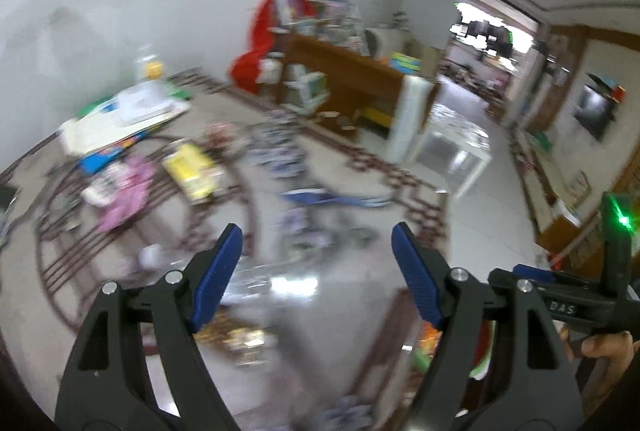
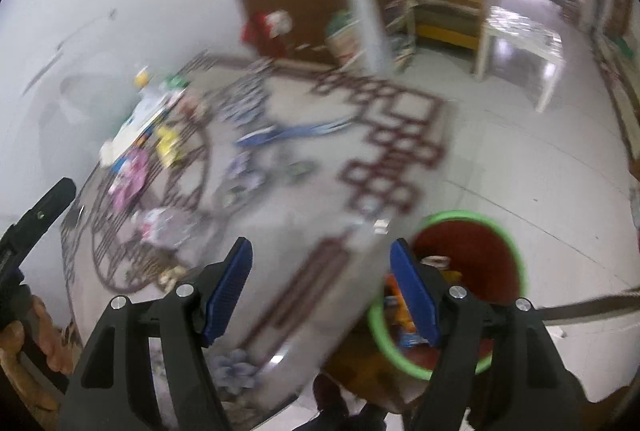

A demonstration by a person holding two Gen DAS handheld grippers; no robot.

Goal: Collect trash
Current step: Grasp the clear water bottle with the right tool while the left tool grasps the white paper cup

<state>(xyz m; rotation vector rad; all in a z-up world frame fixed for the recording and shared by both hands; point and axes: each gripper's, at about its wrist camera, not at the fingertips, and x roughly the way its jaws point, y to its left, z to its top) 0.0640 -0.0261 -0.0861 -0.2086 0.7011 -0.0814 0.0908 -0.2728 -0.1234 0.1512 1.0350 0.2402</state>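
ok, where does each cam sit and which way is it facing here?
Left wrist: on the left gripper, looking forward and down across the patterned round table at blurred litter, with the room beyond; shows its open fingers, plus the right gripper and hand at right.
Right wrist: on the right gripper, looking down over the table edge at the green-rimmed red bin; shows its open fingers, plus the left hand at left.
Shared: the yellow packet.

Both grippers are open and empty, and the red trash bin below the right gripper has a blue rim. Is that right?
Not quite: the bin's rim is green, not blue. The right wrist view shows the red bin with a green rim and some trash inside. The rest holds: the left gripper and the right gripper are both open and empty.
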